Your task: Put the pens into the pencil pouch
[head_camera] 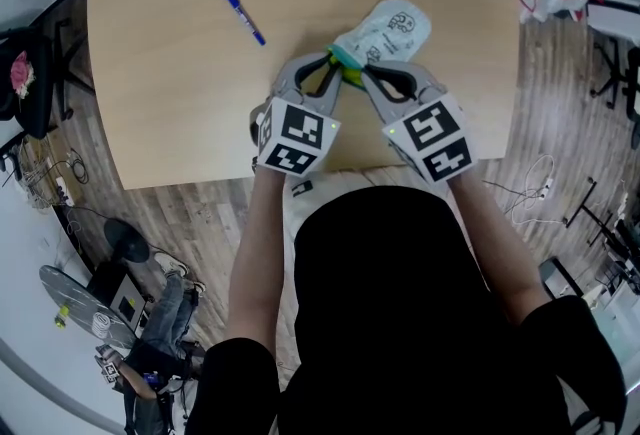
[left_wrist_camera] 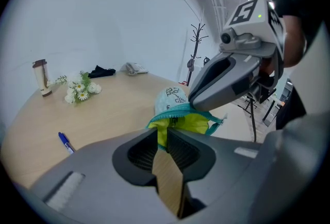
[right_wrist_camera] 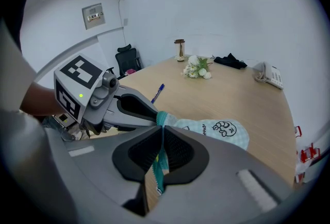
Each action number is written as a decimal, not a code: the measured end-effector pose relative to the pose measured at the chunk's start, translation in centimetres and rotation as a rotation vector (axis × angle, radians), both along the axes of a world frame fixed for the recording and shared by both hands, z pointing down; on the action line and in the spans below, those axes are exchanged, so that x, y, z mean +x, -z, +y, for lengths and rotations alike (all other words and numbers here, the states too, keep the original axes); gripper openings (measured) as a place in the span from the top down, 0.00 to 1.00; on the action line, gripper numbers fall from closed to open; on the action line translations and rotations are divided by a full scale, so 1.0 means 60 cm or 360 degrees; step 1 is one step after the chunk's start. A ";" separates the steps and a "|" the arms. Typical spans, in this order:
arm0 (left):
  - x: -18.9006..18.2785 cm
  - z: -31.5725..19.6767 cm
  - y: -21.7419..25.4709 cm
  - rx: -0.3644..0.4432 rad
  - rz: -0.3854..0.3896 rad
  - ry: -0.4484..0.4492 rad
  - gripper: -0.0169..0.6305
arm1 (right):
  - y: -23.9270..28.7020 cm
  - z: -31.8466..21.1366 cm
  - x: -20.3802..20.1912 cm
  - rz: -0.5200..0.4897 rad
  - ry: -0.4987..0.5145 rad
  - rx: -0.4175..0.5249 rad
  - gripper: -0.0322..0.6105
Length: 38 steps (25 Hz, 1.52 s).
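A pale mint pencil pouch (head_camera: 385, 31) with cartoon prints lies on the wooden table (head_camera: 170, 93), its mouth towards me. My right gripper (head_camera: 360, 75) is shut on the teal zip edge (right_wrist_camera: 157, 169) of that mouth. My left gripper (head_camera: 338, 75) is at the mouth's other side. Its jaws stand a little apart with the yellow lining (left_wrist_camera: 164, 133) between them, not squeezed. A blue pen (head_camera: 243, 15) lies alone on the table, far left of the pouch, and also shows as the pen (left_wrist_camera: 65, 141) and the pen (right_wrist_camera: 158, 92).
A bunch of white flowers (left_wrist_camera: 80, 89), a small wooden stand (left_wrist_camera: 41, 78), a black cloth (left_wrist_camera: 101, 71) and a telephone (right_wrist_camera: 270, 76) sit at the table's far side. Near me is the table's front edge (head_camera: 200, 178). A chair (head_camera: 25, 73) stands at the left.
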<state>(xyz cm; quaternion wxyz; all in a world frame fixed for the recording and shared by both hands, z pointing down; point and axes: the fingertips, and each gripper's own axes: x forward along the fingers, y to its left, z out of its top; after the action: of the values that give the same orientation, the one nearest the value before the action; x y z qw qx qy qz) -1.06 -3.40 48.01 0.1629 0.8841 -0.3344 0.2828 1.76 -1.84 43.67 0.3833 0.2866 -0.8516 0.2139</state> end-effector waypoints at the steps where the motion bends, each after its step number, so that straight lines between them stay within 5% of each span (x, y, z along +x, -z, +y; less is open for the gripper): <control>1: -0.004 0.001 0.001 0.0001 0.0000 0.0007 0.89 | 0.000 -0.001 -0.001 0.0001 0.0000 0.0000 0.91; 24: -0.206 -0.064 -0.049 0.0027 -0.0150 0.0705 0.88 | -0.007 -0.016 -0.026 0.0073 0.0017 0.0001 0.91; 38: -0.223 -0.101 -0.090 -0.0049 -0.0191 0.0831 0.81 | -0.010 -0.022 -0.021 0.0090 -0.0027 -0.0036 0.91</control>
<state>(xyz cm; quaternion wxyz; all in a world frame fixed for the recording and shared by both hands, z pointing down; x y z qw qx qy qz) -14.42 -9.44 53.42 0.2236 0.7470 -0.5559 0.2882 0.50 -3.17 44.27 0.4086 0.2953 -0.8355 0.2185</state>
